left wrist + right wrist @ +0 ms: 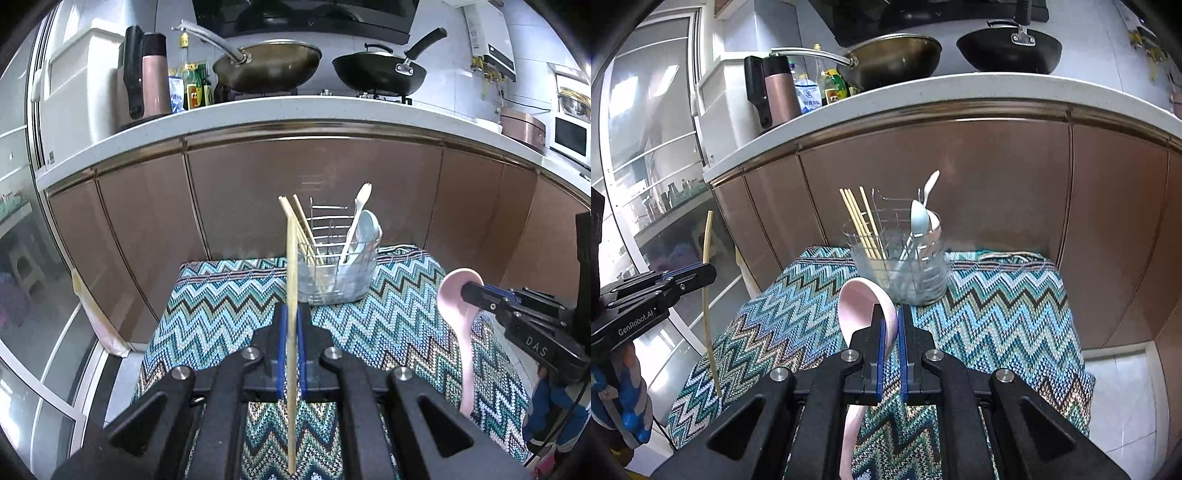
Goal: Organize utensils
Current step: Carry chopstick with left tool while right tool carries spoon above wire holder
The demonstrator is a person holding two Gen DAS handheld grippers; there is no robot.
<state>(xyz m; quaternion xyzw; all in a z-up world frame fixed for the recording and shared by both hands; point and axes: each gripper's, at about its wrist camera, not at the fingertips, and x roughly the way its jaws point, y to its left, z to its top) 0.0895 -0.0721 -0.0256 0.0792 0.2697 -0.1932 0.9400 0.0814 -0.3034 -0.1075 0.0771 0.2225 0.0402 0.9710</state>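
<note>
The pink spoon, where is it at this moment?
The pink spoon is clamped in the right gripper, above the zigzag cloth and in front of the wire utensil holder.

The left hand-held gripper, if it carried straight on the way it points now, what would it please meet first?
Probably the wire utensil holder on the zigzag cloth; it sits just ahead of the left hand-held gripper, which grips a chopstick. Depth is unclear.

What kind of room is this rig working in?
Most likely a home kitchen: two woks sit on a gas stove on the counter, with oil bottles beside them, and a wire utensil holder stands on a zigzag-cloth table.
</note>
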